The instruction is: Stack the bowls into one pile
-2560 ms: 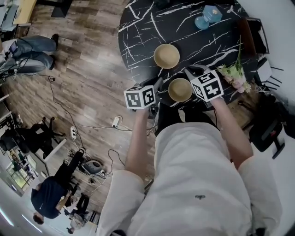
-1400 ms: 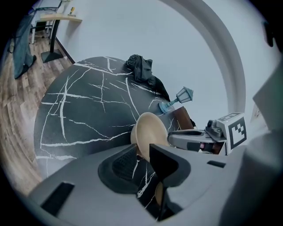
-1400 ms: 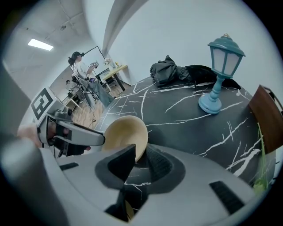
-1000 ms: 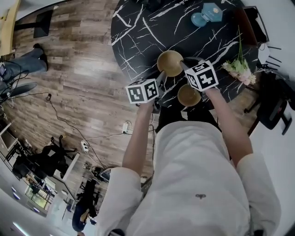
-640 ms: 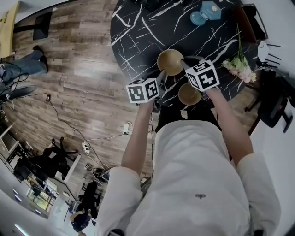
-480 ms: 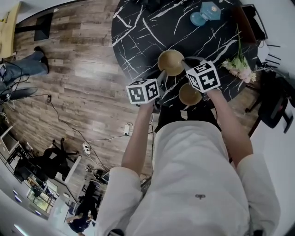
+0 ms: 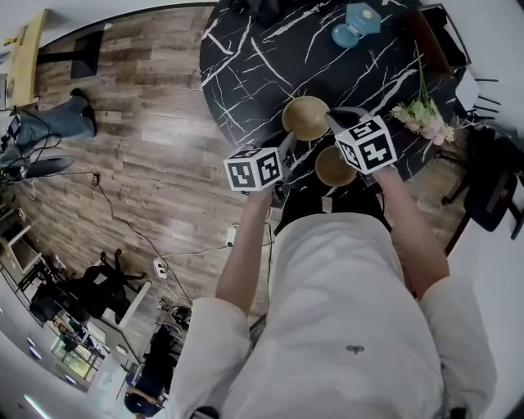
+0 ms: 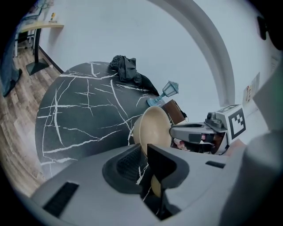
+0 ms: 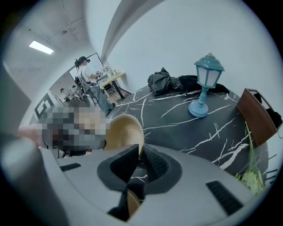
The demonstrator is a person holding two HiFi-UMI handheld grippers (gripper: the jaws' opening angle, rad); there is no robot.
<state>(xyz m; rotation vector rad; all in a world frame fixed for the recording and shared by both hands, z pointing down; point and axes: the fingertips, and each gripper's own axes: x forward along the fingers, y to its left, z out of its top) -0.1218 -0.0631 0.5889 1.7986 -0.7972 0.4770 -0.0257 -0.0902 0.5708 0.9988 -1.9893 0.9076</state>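
Two tan bowls are on the black marble table (image 7: pixel 254 57). The farther bowl (image 7: pixel 305 117) is held at its rim from both sides. My left gripper (image 7: pixel 286 141) is shut on its left rim, and my right gripper (image 7: pixel 331 119) pinches its right rim, jaws still closing. In the left gripper view the bowl (image 8: pixel 152 127) looks tilted, rim between the jaws (image 8: pixel 143 152), with the right gripper (image 8: pixel 199 132) opposite. The right gripper view shows the same bowl (image 9: pixel 125 130) in its jaws (image 9: pixel 138 154). The nearer bowl (image 7: pixel 334 165) sits under my right gripper.
A blue lantern lamp (image 7: pixel 354 24) stands at the table's far side near a heap of dark cloth (image 8: pixel 126 70). Flowers (image 7: pixel 422 114) lie at the right edge beside a brown chair back (image 9: pixel 258 117). The table's near edge is just below the bowls.
Both grippers moved forward from beside the nearer bowl to the farther bowl's rim. In the last half second the held bowl and both grippers shifted only slightly.
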